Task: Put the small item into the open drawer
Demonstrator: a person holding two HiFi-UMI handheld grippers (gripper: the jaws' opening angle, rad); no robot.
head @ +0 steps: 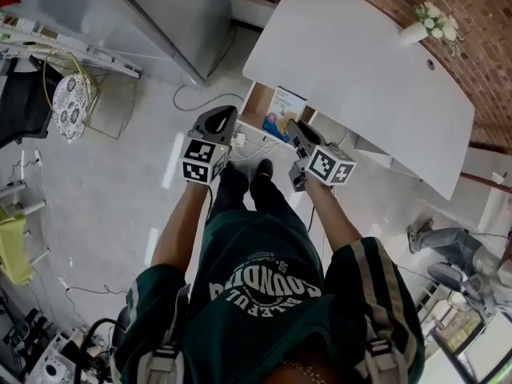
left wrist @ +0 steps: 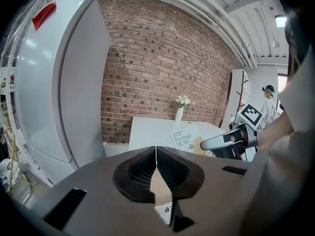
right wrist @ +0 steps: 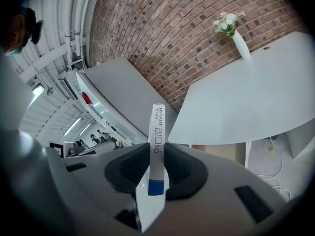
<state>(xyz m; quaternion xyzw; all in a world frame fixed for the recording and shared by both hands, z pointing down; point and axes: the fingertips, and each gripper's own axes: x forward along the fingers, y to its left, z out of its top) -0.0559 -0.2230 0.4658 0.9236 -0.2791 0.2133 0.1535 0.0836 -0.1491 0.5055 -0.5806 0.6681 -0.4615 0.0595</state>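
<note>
Bandage box (right wrist: 157, 127) stands clamped edge-on in your right gripper (right wrist: 157, 168), held just over the open drawer (head: 254, 102) beneath the white table (head: 360, 62). Your left gripper (left wrist: 156, 170) is closed on nothing. Lowering and release are what is left.

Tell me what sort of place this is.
Probably an office or lab workspace: a white desk with a vase of flowers against a brick wall, and loose cables across the pale floor.
</note>
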